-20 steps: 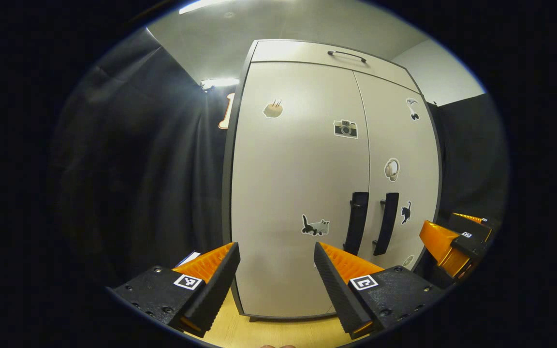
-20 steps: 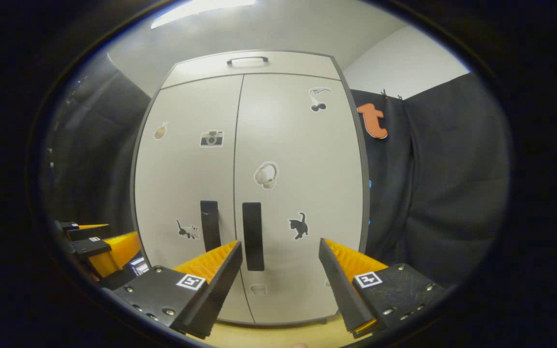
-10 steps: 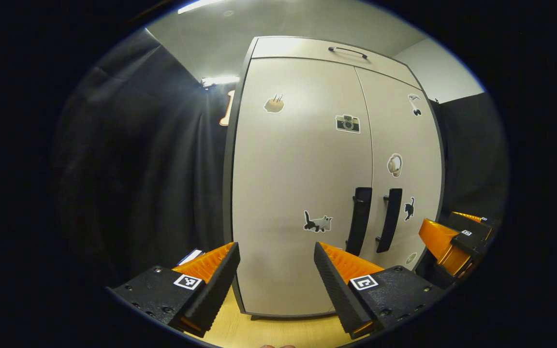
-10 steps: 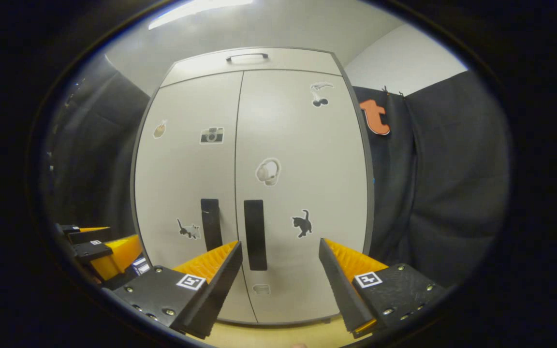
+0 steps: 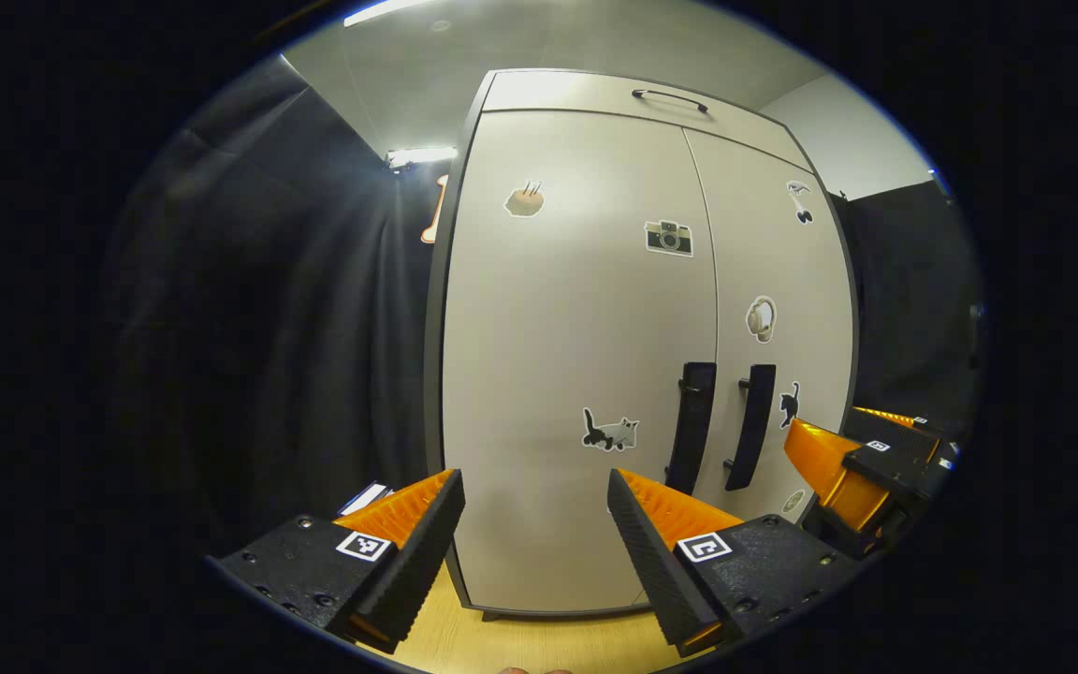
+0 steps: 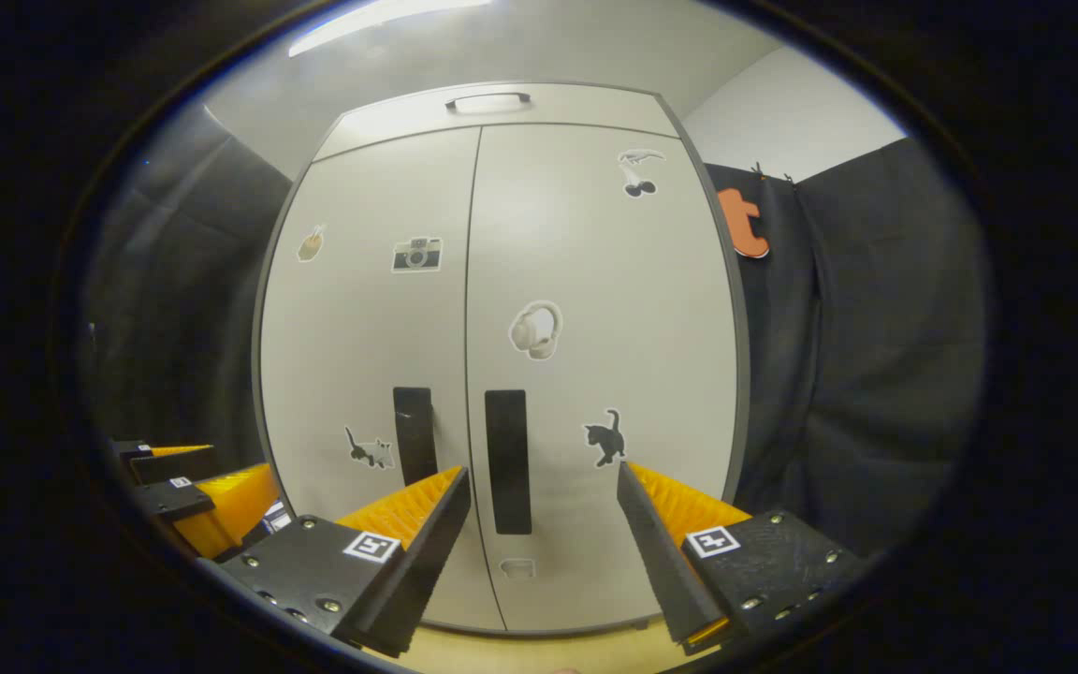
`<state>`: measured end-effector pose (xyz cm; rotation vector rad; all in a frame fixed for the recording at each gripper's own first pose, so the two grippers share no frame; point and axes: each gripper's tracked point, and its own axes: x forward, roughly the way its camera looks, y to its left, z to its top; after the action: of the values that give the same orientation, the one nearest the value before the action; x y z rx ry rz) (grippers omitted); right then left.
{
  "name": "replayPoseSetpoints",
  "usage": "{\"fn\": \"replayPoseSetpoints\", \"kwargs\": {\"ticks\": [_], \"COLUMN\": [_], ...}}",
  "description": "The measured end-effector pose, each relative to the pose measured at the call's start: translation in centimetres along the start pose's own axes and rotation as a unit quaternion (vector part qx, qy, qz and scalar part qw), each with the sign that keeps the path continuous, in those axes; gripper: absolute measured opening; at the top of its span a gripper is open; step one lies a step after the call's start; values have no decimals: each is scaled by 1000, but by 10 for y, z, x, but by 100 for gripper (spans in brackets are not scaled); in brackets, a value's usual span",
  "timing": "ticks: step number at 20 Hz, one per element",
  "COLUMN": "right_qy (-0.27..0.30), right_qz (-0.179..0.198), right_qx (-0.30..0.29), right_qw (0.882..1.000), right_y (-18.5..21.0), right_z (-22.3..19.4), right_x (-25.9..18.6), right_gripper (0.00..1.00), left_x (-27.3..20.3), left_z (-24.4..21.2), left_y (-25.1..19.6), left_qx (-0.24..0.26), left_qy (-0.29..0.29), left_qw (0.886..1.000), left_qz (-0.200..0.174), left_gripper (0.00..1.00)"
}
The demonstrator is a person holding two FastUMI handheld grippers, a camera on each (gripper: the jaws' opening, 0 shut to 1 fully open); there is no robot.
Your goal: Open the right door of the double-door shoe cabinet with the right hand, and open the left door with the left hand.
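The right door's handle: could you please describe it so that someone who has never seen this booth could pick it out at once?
Start at the tall pale shoe cabinet with two closed doors. Near the centre seam, low on the doors, two dark upright bar handles stand side by side. The right door's handle is the one right of the seam, below the headphones sticker and beside the black cat sticker.

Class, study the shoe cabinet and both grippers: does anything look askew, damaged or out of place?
Nothing stands out. The shoe cabinet stands upright with the left door and right door shut and flush, their handles straight. The left gripper and right gripper are open, short of the doors.
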<state>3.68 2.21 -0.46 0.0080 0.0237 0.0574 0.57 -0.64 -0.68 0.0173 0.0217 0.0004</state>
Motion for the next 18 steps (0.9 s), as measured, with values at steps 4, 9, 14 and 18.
{"fn": "replayPoseSetpoints", "kwargs": {"ticks": [4,9,14,18], "right_qy": [1,21,63,84], "right_qz": [9,10,12,2], "right_qx": [-5,-8,8,34], "right_qw": [1000,1000,998,996], "right_y": [13,22,26,22], "right_z": [4,-4,-29,-39], "right_x": [20,43,64,71], "right_gripper": [93,77,69,52], "left_x": [2,7,11,12], "left_z": [3,10,10,6], "left_y": [-1,1,4,9], "left_qx": [3,-2,-1,-4], "left_qy": [-4,-7,-6,1], "left_qw": [1000,1000,1000,1000], "left_qz": [0,-1,1,4], "left_gripper": [95,95,92,95]}}
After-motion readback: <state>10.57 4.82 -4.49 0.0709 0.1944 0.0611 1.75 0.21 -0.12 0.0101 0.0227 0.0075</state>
